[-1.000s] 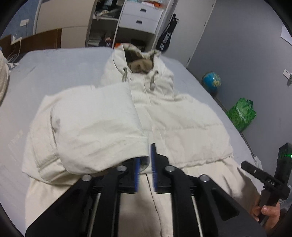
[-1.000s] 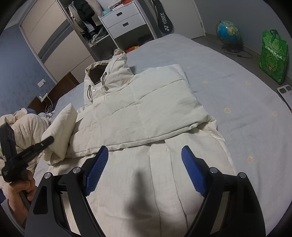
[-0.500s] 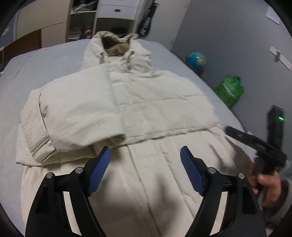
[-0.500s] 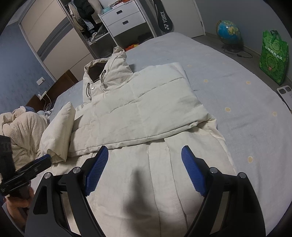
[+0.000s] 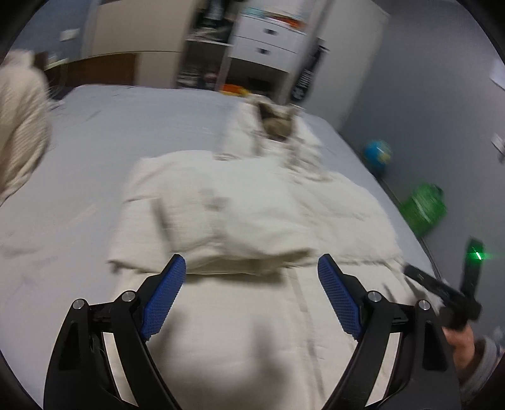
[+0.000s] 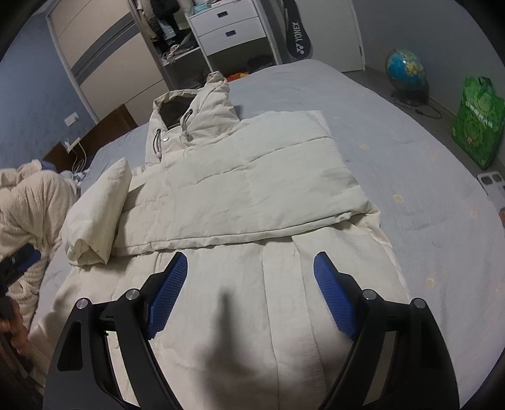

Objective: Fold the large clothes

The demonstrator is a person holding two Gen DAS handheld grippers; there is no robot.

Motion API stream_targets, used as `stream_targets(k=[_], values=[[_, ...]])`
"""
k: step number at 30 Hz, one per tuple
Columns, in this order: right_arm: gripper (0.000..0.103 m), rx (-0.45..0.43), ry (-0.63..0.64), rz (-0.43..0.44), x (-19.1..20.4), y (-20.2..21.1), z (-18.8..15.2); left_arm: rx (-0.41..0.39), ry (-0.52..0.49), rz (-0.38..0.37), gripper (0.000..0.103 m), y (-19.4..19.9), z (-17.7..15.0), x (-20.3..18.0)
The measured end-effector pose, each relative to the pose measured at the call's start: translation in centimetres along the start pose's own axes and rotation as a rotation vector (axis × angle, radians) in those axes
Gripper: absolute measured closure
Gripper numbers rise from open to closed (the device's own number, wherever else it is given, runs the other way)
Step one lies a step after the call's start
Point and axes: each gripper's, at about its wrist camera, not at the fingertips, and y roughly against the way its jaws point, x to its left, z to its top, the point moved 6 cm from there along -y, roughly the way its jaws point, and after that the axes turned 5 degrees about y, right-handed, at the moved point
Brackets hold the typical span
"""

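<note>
A cream hooded puffer jacket (image 6: 252, 176) lies face up on the grey bed (image 6: 426, 195), hood at the far end. Both sleeves are folded across the chest; the left one (image 6: 94, 205) lies bunched at the left side. The jacket also shows, blurred, in the left wrist view (image 5: 252, 208). My left gripper (image 5: 252, 268) is open and empty above the jacket's lower part. My right gripper (image 6: 247, 265) is open and empty above the lower front, just below the folded sleeve's edge. The right gripper's handle (image 5: 442, 290) shows at the right of the left wrist view.
A cream blanket (image 6: 25, 214) is heaped at the bed's left. White drawers (image 6: 227, 28) and an open wardrobe stand beyond the bed. A globe (image 6: 405, 71) and a green bag (image 6: 476, 123) sit on the floor at the right.
My left gripper opened, let go of the left sleeve on the chest, and pulled back and to the left. My right gripper stayed open and hardly moved.
</note>
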Motion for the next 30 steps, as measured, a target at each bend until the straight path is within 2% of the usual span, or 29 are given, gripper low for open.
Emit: stream_targets(k=[6,9,14,17,19,21,24,30], values=[[0.024,0.015,0.131,-0.014,2.3,-0.3,-0.3,-0.088,0.258,0.076,0.021,1.4,0.6,6.4],[0.024,0.032,0.204,-0.021,3.7,-0.7,-0.7,-0.120,0.335,0.091,0.021,1.9,0.6,8.1],[0.024,0.073,0.340,-0.008,7.3,-1.2,-1.2,-0.106,0.378,0.073,0.021,1.6,0.4,8.9],[0.024,0.072,0.420,0.018,11.2,-1.3,-0.7,-0.109,0.388,0.066,0.020,1.6,0.3,9.2],[0.024,0.072,0.481,0.033,14.0,-1.7,-0.2,-0.115,0.409,0.069,0.013,1.6,0.2,9.7],[0.024,0.078,0.558,0.044,17.2,-2.4,0.2,-0.130,0.440,0.063,0.012,1.8,0.2,10.4],[0.025,0.081,0.670,0.049,21.5,-3.5,0.9,-0.151,0.510,0.054,0.012,2.4,0.1,11.9],[0.025,0.101,0.802,0.049,27.8,-5.3,1.6,-0.243,0.652,0.096,0.012,4.5,-0.2,15.3]])
